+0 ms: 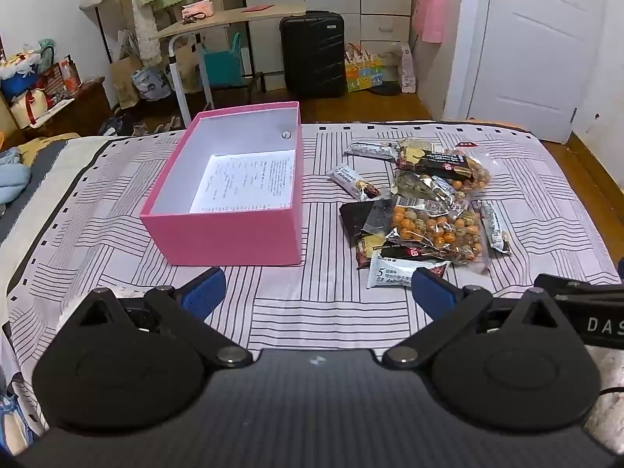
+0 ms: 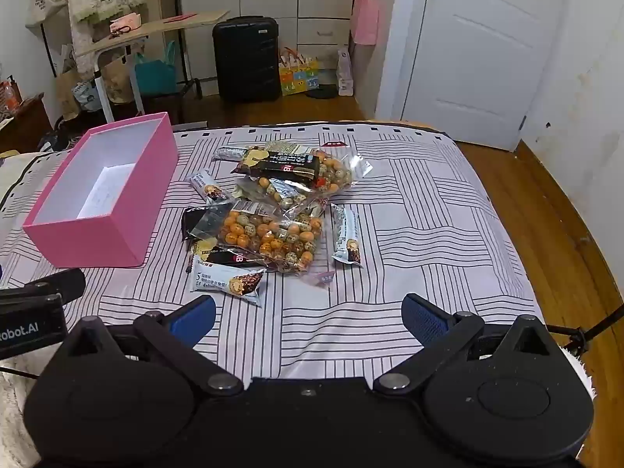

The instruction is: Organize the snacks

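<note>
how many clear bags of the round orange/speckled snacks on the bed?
2. Near bag lies mid-pile, closer to the grippers; far bag lies behind it, partly under a black packet. More could be hidden under the pile.

Left gripper (image 1: 318, 292) tilted downward, jaws spread fully wide, nothing between the blue pads (image 1: 204, 292). Right gripper (image 2: 308, 318) tilted downward the same way, jaws also fully wide, pads (image 2: 423, 318) bare and gripping nothing. Both side by side, each one's edge visible in the other's view.
</note>
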Tool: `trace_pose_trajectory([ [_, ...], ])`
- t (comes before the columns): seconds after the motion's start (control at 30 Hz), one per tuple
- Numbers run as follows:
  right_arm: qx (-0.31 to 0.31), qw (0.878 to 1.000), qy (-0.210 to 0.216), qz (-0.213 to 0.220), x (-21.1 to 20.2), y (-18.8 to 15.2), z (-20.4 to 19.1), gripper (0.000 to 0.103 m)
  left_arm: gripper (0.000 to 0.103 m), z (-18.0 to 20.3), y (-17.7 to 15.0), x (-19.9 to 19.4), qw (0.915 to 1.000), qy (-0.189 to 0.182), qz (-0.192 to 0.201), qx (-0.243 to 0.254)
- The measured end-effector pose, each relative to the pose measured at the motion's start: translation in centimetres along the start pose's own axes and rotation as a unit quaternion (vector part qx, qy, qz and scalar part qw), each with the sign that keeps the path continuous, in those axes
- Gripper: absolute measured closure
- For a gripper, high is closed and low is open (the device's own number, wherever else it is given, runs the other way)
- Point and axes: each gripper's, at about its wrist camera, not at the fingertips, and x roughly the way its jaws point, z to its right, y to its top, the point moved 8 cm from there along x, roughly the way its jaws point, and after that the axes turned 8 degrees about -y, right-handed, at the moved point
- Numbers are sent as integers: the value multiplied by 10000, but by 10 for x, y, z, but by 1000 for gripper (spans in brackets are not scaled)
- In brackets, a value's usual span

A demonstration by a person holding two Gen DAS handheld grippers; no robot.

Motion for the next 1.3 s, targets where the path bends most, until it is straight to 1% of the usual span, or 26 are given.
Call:
trace_pose_trajectory([
  [0.27,6,10000,-50,14,0,0,2,0,0,6,1,3,10000,22,-23,-43],
  [0.37,11,10000,-79,8,0,3,6,0,0,9,1,-1,10000,37,43,-39],
  [0.4,16,10000,-82,4,1,3,8,0,0,2,0,0,10000,-22,52,-48],
  [0.47,-5,9999,-108,26,0,-1,5,0,0,1,-1,0,10000,-34,37,-70],
  [1.3,-23,9998,-181,38,3,-4,9,0,0,2,-7,3,9999,-45,-67,-68],
])
